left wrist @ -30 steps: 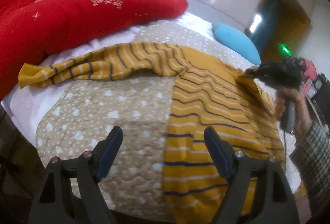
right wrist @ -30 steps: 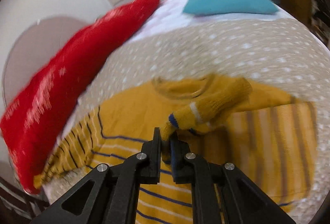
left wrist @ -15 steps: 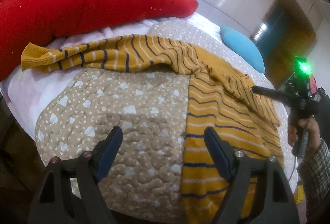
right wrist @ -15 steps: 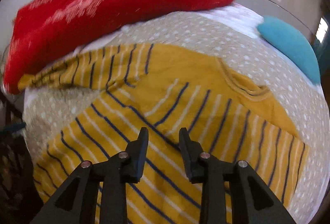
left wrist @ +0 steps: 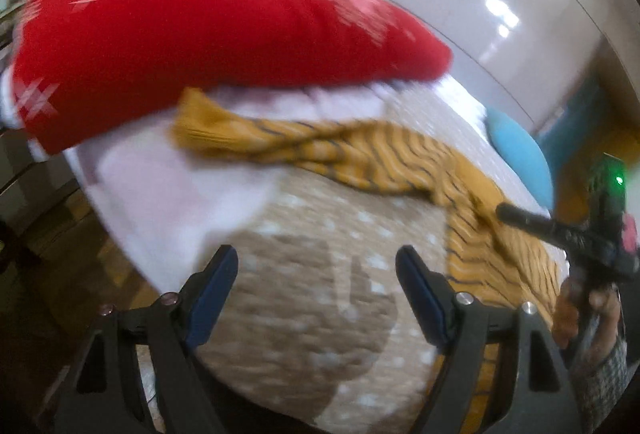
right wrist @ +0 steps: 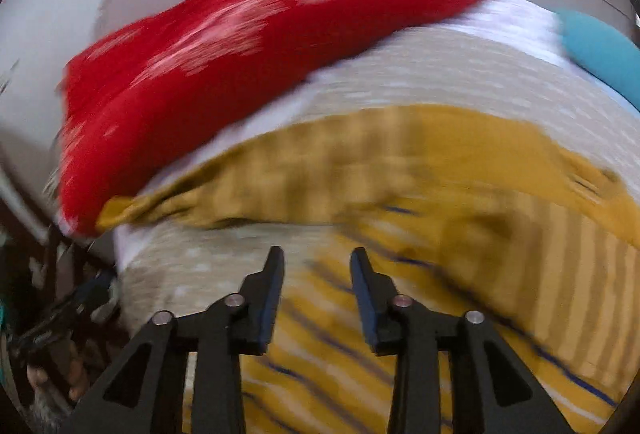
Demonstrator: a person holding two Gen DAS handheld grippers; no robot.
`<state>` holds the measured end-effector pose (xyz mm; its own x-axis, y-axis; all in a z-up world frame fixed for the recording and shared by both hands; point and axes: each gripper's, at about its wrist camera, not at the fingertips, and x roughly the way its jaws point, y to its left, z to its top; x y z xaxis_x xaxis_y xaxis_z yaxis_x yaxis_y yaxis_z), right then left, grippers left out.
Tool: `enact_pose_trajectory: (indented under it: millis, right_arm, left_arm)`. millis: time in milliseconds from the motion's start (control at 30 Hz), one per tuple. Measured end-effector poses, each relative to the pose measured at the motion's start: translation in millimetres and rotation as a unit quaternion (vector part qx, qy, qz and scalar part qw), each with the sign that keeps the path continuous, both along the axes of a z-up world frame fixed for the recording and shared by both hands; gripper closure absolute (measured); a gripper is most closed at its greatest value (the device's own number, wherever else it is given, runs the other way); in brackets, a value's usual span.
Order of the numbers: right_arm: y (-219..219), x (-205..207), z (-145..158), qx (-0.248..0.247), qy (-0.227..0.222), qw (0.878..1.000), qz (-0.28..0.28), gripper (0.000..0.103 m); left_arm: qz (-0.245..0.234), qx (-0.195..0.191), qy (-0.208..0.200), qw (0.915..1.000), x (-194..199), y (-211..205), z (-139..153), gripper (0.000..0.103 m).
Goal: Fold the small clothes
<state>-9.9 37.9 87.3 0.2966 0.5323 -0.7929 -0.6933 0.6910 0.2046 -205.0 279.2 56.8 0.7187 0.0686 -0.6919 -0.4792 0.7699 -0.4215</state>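
A mustard-yellow sweater with navy and white stripes [right wrist: 460,218] lies flat on a beige dotted quilt [left wrist: 320,298]. One sleeve [left wrist: 288,146] stretches out to the left toward the red cushion; it also shows in the right wrist view [right wrist: 248,190]. My left gripper [left wrist: 316,274] is open and empty above the quilt, short of the sleeve. My right gripper [right wrist: 316,262] is open and empty, low over the sweater's striped body. It also shows in the left wrist view [left wrist: 516,214] at the far right. Both views are motion-blurred.
A big red cushion [left wrist: 192,30] lies along the far left of the bed, over a white sheet [left wrist: 160,194]. A blue pillow [left wrist: 520,158] lies at the far end. The bed edge drops to the floor at the left.
My right gripper let go of the other sleeve, opened, and swung left over the sweater's body. My left gripper moved left toward the outstretched sleeve, staying open.
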Motion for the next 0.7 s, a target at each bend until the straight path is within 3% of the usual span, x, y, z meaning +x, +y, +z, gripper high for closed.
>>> enact_pose_trajectory:
  millis: [100,200,367,567,700]
  right_arm:
    - [65.4,-35.2,-5.3,-0.013,-0.017,0.996,0.081,0.056]
    - [128.4,-75.6,-17.9,-0.044,-0.060,0.984,0.162,0.055]
    - [205.7,-112.1,-43.5,-0.064,-0.077,0.965,0.241,0.055]
    - [276.4,-66.2,-56.8,-0.064,-0.024,0.973,0.219,0.055]
    - [289.2,-30.7,-55.1,-0.069,-0.059,0.984,0.156,0.055]
  left_arm:
    - [0.036,-0.015,-0.002,0.9992,-20.1,21.8,-4.8,0.023]
    - [0.063,-0.035,0.000,0.9974,-38.8,41.5,-13.4,0.022]
    - [0.091,-0.056,0.008,0.9942,-62.6,65.1,-25.5,0.022]
    - [0.111,-0.080,0.009,0.9906,-72.8,82.2,-37.7,0.022]
    - [0.115,-0.089,0.006,0.9893,-78.4,84.6,-43.2,0.022]
